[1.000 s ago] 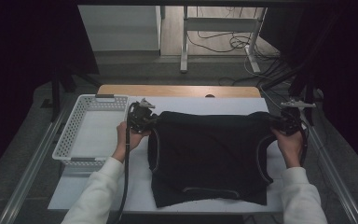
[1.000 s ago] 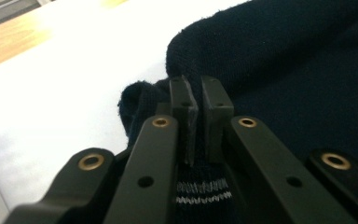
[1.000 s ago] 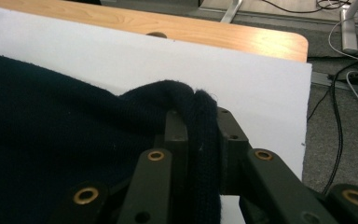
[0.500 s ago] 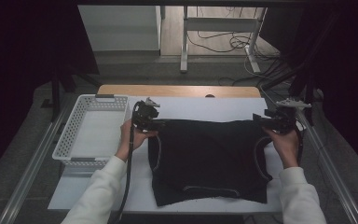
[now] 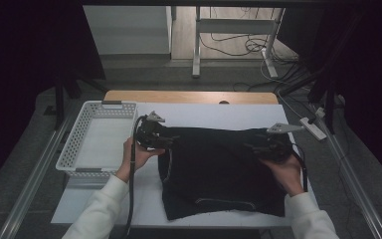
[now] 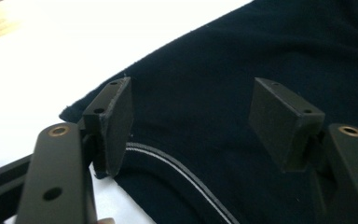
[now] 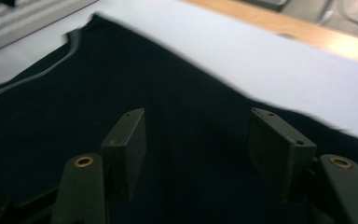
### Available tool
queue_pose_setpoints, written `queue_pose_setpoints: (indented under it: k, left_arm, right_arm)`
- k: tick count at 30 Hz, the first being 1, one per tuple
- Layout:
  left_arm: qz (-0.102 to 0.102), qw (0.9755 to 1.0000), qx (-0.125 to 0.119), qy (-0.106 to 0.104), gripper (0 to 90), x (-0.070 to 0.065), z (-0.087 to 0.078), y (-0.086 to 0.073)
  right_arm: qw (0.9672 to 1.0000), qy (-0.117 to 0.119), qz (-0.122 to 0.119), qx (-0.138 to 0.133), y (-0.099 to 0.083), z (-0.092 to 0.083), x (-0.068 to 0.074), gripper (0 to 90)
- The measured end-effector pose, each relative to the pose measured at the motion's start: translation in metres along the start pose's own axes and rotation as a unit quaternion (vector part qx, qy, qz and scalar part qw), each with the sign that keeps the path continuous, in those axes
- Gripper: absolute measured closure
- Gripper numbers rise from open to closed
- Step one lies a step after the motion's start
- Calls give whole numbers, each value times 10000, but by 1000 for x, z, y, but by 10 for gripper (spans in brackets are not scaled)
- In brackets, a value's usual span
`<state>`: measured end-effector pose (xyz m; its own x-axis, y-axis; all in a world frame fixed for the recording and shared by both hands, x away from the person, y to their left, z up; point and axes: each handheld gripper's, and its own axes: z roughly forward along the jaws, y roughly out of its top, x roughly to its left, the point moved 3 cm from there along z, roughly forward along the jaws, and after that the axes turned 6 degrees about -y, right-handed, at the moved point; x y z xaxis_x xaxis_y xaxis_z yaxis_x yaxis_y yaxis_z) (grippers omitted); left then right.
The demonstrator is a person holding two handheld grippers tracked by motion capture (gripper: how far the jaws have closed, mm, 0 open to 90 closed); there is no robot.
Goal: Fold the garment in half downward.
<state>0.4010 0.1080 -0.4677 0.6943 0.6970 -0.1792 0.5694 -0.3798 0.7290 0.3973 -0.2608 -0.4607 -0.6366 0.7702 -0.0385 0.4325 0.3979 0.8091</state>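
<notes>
Lying across the white surface (image 5: 219, 117), the black garment (image 5: 219, 174) looks part-way through being folded: its far portion has been doubled toward the middle so the far edge runs fairly straight, while the near hem faces the person and the sides are not yet turned in, so I judge at least another fold and a move to the white basket (image 5: 97, 139) at the left remain. Both claws have just been opening, as the earlier frames show, and neither has hold of anything now. From the high view, the left claw (image 5: 168, 141) sits at the garment's far left corner and the right claw (image 5: 251, 146) at its far right part, each over the cloth. Closer in, the left gripper view shows what the high view cannot: the left claw's (image 6: 200, 116) jaws stand well apart above a white-piped seam (image 6: 177, 170), with the cloth's edge just beyond. Similarly, the right gripper view shows the right claw (image 7: 200, 140) spread wide over plain dark cloth.
</notes>
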Motion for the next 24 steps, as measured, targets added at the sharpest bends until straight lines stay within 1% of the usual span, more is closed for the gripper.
queue_pose_setpoints:
  k: [2, 4, 6, 9, 13, 17, 18, 19, 21, 24]
  left_arm:
    - [9, 10000, 4, -10, 308, -1, 0, -1]
    - [10, 10000, 52, -28, 300, -2, 1, -3]
    - [5, 10000, 64, -61, 299, -2, 1, -4]
    - [1, 9999, 93, -79, 292, -3, 3, -5]
    - [11, 9999, 136, -92, 286, -5, 4, -7]
    - [-13, 9999, 117, -103, 283, -6, 4, -8]
    - [-9, 9999, 112, -113, 283, -6, 3, -8]
    - [6, 9999, 106, -121, 281, -7, 3, -7]
    - [16, 9999, 100, -129, 280, -8, 3, -7]
    - [4, 9998, 97, -147, 279, -7, 3, -7]
  right_arm:
    - [9998, 155, -110, 62, -5, 1, 14, 375]
    - [9992, 358, -126, 85, -10, 3, 25, 378]
    - [9986, 470, -205, 139, -14, 6, 36, 378]
    - [9970, 702, -264, 185, -20, 9, 52, 378]
    - [9925, 1041, -530, 351, -29, 13, 78, 374]
    - [9876, 1277, -720, 559, -39, 21, 101, 372]
    - [9876, 1277, -720, 559, -39, 21, 101, 372]
    - [9845, 1397, -836, 651, -42, 25, 112, 370]
    - [9815, 1538, -943, 648, -43, 27, 123, 370]
    - [9779, 1708, -1041, 602, -42, 28, 138, 365]
